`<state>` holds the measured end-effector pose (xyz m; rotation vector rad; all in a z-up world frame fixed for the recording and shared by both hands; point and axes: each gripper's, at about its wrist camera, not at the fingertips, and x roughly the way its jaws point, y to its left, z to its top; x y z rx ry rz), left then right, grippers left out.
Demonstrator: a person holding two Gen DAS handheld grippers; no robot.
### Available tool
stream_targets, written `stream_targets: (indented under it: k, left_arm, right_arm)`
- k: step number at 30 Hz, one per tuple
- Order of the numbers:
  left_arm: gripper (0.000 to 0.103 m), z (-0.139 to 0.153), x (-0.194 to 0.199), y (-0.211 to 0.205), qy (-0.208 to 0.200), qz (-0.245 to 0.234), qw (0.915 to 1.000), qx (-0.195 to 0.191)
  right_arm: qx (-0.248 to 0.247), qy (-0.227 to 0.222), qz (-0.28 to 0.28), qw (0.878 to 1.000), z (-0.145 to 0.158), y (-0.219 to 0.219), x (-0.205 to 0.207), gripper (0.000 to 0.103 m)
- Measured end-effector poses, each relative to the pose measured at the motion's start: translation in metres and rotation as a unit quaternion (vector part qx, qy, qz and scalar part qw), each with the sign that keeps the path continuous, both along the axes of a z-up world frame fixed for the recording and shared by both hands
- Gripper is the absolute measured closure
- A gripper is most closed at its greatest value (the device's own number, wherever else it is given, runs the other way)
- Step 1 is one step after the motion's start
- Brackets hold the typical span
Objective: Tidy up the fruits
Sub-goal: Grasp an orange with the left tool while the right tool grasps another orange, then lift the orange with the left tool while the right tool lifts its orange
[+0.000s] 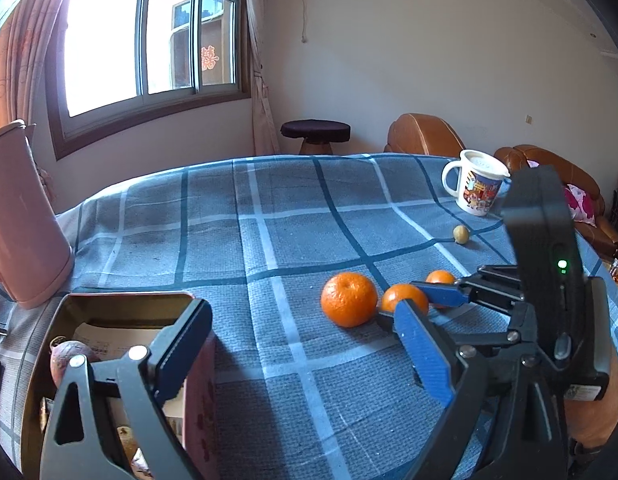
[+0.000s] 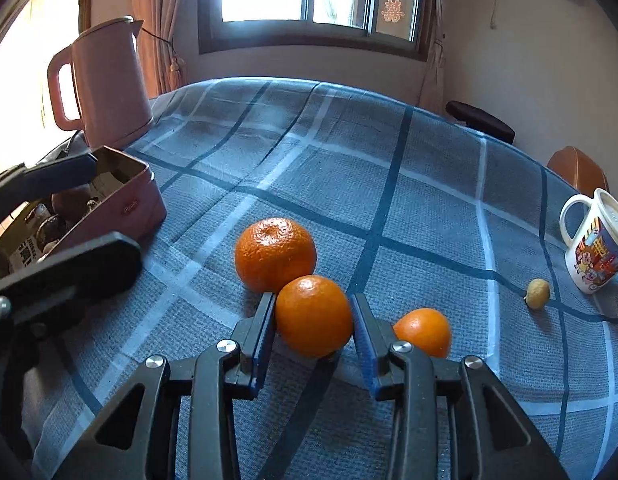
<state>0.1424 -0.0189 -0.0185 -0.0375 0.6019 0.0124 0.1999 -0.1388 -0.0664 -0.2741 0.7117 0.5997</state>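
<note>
The right gripper (image 2: 313,320) has its jaws closed on the middle mandarin (image 2: 313,316), blue pads pressed to both its sides while it sits on the checked blue cloth of the surface (image 2: 389,160). A larger mandarin (image 2: 275,254) lies just behind it, touching or nearly so, and a smaller mandarin (image 2: 423,330) sits close beside the right-hand jaw. The left gripper (image 1: 305,344) hangs with its jaws wide apart and nothing between them, one finger over the open pink tin (image 1: 121,308) that already holds a dark reddish fruit (image 1: 71,356) and some papers. A pink kettle (image 2: 107,84) stands behind the tin. Far off to the right, a small yellowish fruit (image 2: 538,293) lies near a cartoon-printed white mug (image 2: 595,240).
</note>
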Motion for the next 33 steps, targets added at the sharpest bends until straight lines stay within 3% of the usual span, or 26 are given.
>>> stream_targets:
  k: [3, 10, 18, 22, 23, 24, 33]
  left_arm:
    - [0.008, -0.002, 0.01, -0.004, 0.011, -0.001, 0.9999, -0.007]
    - [0.008, -0.015, 0.039, -0.015, 0.045, 0.004, 0.999, -0.003]
    - [0.022, -0.032, 0.071, -0.028, 0.081, -0.014, 0.9966, 0.005]
    - [0.037, -0.044, 0.079, -0.034, 0.108, -0.035, 0.9935, 0.0]
    - [0.049, -0.044, 0.079, -0.034, 0.111, -0.04, 0.993, -0.006]
    - [0.053, -0.044, 0.079, -0.033, 0.111, -0.044, 0.9927, -0.012]
    - [0.053, -0.04, 0.073, -0.022, 0.098, -0.043, 0.9934, -0.042]
  right_arm:
    - [0.034, -0.024, -0.035, 0.999, 0.009, -0.019, -0.004, 0.064]
    - [0.108, -0.029, -0.112, 0.987, 0.019, -0.058, 0.003, 0.064]
    - [0.123, -0.026, -0.122, 0.985, 0.02, -0.063, 0.006, 0.065]
    - [0.12, -0.03, -0.12, 0.985, 0.02, -0.063, 0.004, 0.065]
    - [0.118, -0.03, -0.119, 0.985, 0.02, -0.062, 0.004, 0.065]
    - [0.115, -0.031, -0.118, 0.986, 0.02, -0.061, 0.003, 0.065]
    - [0.113, -0.044, -0.109, 0.987, 0.022, -0.059, -0.001, 0.065]
